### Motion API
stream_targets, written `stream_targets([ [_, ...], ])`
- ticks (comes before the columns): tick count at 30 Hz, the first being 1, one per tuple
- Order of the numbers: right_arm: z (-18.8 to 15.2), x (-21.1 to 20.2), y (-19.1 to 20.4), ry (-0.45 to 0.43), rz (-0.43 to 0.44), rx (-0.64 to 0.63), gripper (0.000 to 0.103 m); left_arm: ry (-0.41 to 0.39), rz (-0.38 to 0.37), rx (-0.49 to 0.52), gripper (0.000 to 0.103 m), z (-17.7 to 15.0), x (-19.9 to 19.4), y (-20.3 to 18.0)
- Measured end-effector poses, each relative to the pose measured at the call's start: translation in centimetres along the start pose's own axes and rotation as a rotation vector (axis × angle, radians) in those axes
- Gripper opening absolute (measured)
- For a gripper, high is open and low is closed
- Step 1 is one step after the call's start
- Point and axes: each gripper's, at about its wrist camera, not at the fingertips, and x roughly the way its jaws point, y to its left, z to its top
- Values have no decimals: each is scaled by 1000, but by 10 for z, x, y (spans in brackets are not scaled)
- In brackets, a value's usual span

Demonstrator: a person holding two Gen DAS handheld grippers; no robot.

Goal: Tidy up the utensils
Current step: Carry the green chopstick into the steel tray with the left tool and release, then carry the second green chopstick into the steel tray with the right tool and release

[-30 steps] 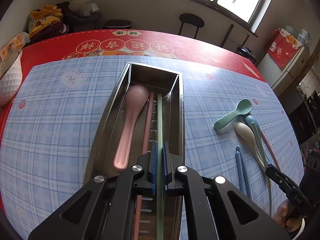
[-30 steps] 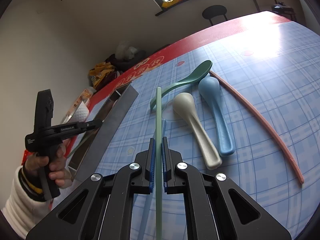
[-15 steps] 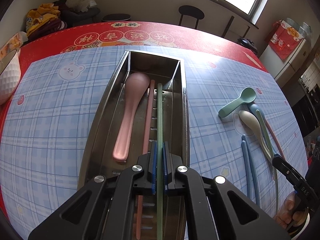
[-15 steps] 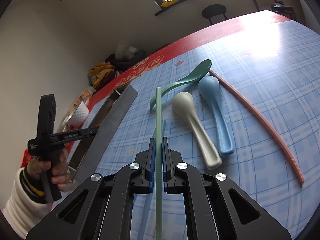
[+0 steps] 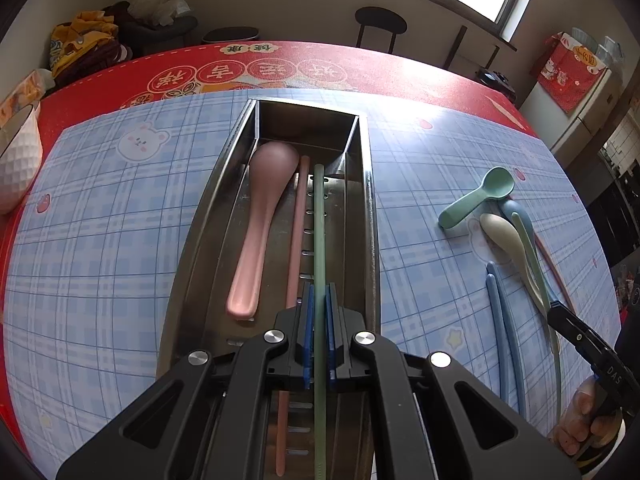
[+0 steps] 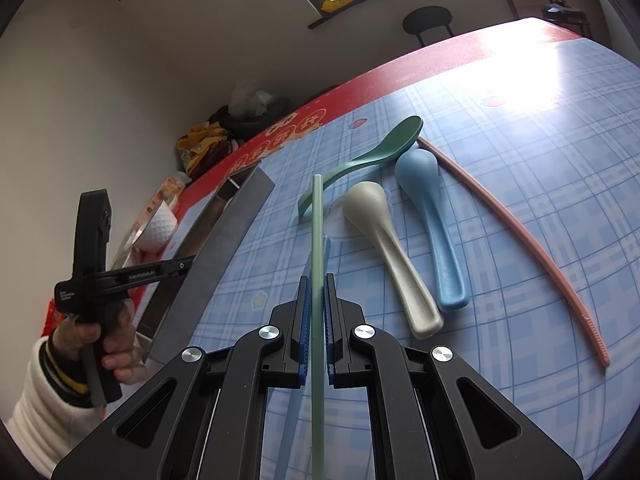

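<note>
Status of sort: partly done.

In the long stainless-steel tray (image 5: 370, 216): one pink plastic soup spoon (image 5: 256, 236), bowl toward the far end, and one pink chopstick (image 5: 298, 232) lying just beside it along the perforated floor.

Left gripper (image 5: 319, 300): jaws closed narrow on a sage-green chopstick (image 5: 319, 216), which runs lengthwise over the tray interior, parallel to the pink one. Whether its far tip rests on the tray floor cannot be told. Judged as placement in hand, not yet released.

Right gripper (image 6: 317, 284): jaws closed narrow on a second sage-green chopstick (image 6: 317, 224), held above the blue plaid tabletop (image 6: 520, 200), well apart from the tray.

On the tabletop, outside the tray: dark green spoon (image 6: 380, 152), cream spoon (image 6: 384, 248), light blue spoon (image 6: 436, 224), second pink chopstick (image 6: 516, 232), and a pair of blue chopsticks (image 5: 506, 332). In the right wrist view one blue chopstick shows partly under the held green one.

Tally, as a judgement: two items stowed, two in grippers, six loose. Roughly a fifth complete; green pair should be next in.

White textured bowl (image 5: 16, 160) at the tabletop's left edge, not involved.
</note>
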Motion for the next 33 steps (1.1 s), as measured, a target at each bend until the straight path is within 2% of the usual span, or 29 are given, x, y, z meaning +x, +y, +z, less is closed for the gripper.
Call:
stream_targets([
  [6,1,4,-2,9,-3,8,6,-61,1,54,7,-1,-20,-6],
  [9,1,5,-3,14,-7,11,6,-123,17,104,13,-6,-39,-9],
  [12,2,6,-3,14,-11,13,6,-204,35,147,33,-17,-59,-8],
  [14,3,6,-3,15,-12,14,6,-259,55,164,54,-27,-70,-3],
  [15,3,6,-3,14,-13,15,6,-285,68,169,59,-32,-75,0],
  [17,3,6,-3,11,-18,14,6,-340,91,168,78,-41,-83,7],
  [19,2,6,-1,8,-23,9,6,-386,111,155,90,-49,-90,15],
  [23,2,6,3,8,-53,-6,6,-435,115,140,97,-59,-95,31],
  [33,6,13,8,37,-191,-19,6,-483,50,123,97,-73,-87,43],
])
